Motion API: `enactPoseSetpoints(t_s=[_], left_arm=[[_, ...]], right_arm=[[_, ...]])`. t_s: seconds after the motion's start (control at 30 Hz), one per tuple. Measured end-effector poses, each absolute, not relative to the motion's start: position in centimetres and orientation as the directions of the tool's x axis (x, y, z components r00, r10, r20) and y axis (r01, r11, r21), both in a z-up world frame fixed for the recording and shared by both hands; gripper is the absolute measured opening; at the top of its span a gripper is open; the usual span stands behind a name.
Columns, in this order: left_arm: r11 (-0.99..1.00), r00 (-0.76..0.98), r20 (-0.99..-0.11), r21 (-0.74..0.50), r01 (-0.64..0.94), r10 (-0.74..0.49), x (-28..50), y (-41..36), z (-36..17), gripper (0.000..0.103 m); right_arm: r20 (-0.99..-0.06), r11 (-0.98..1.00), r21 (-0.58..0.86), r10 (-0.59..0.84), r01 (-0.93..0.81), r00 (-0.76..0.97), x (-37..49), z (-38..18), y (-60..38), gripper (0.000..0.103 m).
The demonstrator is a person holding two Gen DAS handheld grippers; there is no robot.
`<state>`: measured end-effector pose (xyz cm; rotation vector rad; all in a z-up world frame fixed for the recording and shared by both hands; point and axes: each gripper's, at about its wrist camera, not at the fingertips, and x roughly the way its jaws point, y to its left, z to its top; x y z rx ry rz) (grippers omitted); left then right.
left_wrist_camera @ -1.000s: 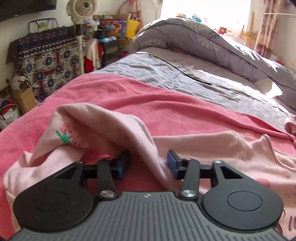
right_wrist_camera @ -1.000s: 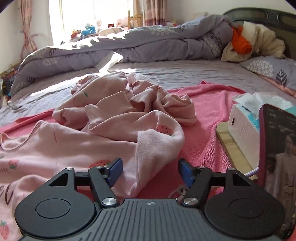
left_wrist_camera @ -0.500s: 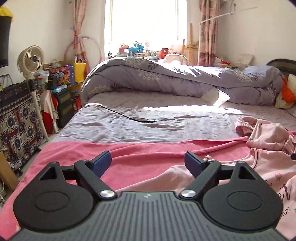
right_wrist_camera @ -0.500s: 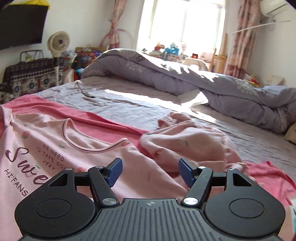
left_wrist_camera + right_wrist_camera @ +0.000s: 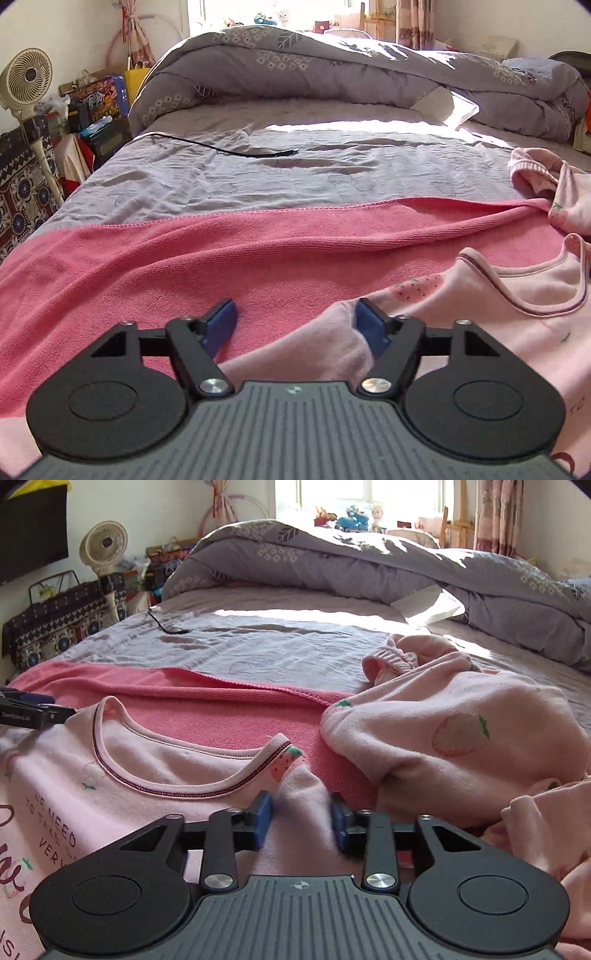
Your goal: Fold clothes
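A pale pink strawberry-print shirt (image 5: 122, 760) lies flat, neckline up, on a pink towel (image 5: 221, 258); it also shows in the left wrist view (image 5: 517, 295). My left gripper (image 5: 295, 319) is open at the shirt's left shoulder, with a fold of sleeve cloth (image 5: 332, 343) between its jaws. My right gripper (image 5: 301, 818) is open, its blue pads on either side of the right shoulder cloth (image 5: 301, 794). The left gripper's tip (image 5: 33, 710) shows at the left edge of the right wrist view. A crumpled pink garment (image 5: 461, 731) lies to the right.
The towel lies on a bed with a grey sheet (image 5: 295, 173). A rolled grey quilt (image 5: 332, 66) runs along the far side. A black cable (image 5: 229, 149) lies on the sheet. A fan (image 5: 26, 79) and cluttered boxes stand at the left.
Both grippers have moved from the sleeve ends up to the shirt's shoulders by the neckline. The right gripper's jaws have narrowed around the shoulder cloth.
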<state>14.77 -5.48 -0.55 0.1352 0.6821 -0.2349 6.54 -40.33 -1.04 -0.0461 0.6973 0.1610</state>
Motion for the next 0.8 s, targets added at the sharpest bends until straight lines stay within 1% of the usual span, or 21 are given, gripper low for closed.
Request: enactPoseSetpoints(t_s=[0.03, 0.07, 0.1, 0.17, 0.27, 0.37, 0.4, 0.43, 0.5, 0.53, 0.57, 0.6, 0.7, 0.8], left_arm=[[0.962, 0.76, -0.626, 0.058, 0.268, -0.174, 14.3, -5.9, -0.5, 0.042], [0.959, 0.769, -0.617, 0.082, 0.272, -0.165, 13.9, -6.5, -0.4, 0.028], [0.956, 0.778, -0.608, 0.104, 0.274, -0.156, 13.6, -6.9, -0.3, 0.024], [0.954, 0.789, -0.598, 0.129, 0.269, -0.141, 13.4, -7.3, -0.2, 0.02], [0.958, 0.783, -0.602, 0.103, 0.268, -0.154, 13.5, -6.9, -0.2, 0.02], [0.961, 0.785, -0.606, 0.117, 0.249, -0.13, 13.7, -7.0, -0.3, 0.033], [0.961, 0.791, -0.602, 0.141, 0.237, -0.106, 13.6, -7.2, -0.3, 0.041], [0.961, 0.798, -0.598, 0.166, 0.221, -0.081, 13.6, -7.4, -0.4, 0.046], [0.96, 0.807, -0.591, 0.212, 0.182, -0.022, 13.7, -7.7, -0.4, 0.066], [0.963, 0.801, -0.598, 0.214, 0.164, -0.003, 14.0, -7.6, -0.5, 0.074], [0.965, 0.796, -0.606, 0.216, 0.146, 0.015, 14.3, -7.4, -0.6, 0.086], [0.969, 0.788, -0.616, 0.207, 0.135, 0.021, 14.6, -7.2, -0.6, 0.091], [0.983, 0.755, -0.653, 0.091, 0.159, -0.062, 15.3, -5.6, -0.7, 0.091], [0.975, 0.726, -0.66, -0.043, 0.22, -0.193, 15.4, -4.1, -0.4, 0.091]], right_arm=[[-0.634, 0.987, -0.015, 0.115, -0.161, 0.765, 6.1, -0.8, -39.8, 0.01], [-0.619, 0.984, -0.06, 0.094, -0.167, 0.779, 5.7, -0.6, -39.1, 0.01], [-0.604, 0.979, -0.107, 0.074, -0.173, 0.794, 5.2, -0.3, -38.4, 0.009], [-0.599, 0.972, -0.159, 0.045, -0.175, 0.799, 5.1, -0.4, -37.6, 0.009], [-0.596, 0.96, -0.219, 0.01, -0.174, 0.803, 5.0, -0.6, -36.8, 0.009], [-0.6, 0.956, -0.237, -0.004, -0.172, 0.8, 5.1, -0.9, -36.5, 0.009], [-0.6, 0.953, -0.248, -0.01, -0.174, 0.8, 5.1, -1.2, -36.4, 0.009], [-0.601, 0.95, -0.257, -0.014, -0.176, 0.799, 5.1, -1.3, -36.3, 0.009], [-0.6, 0.946, -0.27, -0.021, -0.178, 0.799, 5.2, -1.6, -36.1, 0.01], [-0.6, 0.946, -0.271, -0.022, -0.178, 0.8, 5.2, -1.6, -36.1, 0.01], [-0.6, 0.946, -0.272, -0.023, -0.178, 0.8, 5.2, -1.7, -36.1, 0.01], [-0.6, 0.945, -0.273, -0.023, -0.178, 0.8, 5.2, -1.7, -36.1, 0.01], [-0.599, 0.943, -0.282, -0.028, -0.179, 0.8, 5.2, -1.8, -35.9, 0.01], [-0.598, 0.941, -0.288, -0.031, -0.178, 0.801, 5.2, -1.9, -35.9, 0.01]])
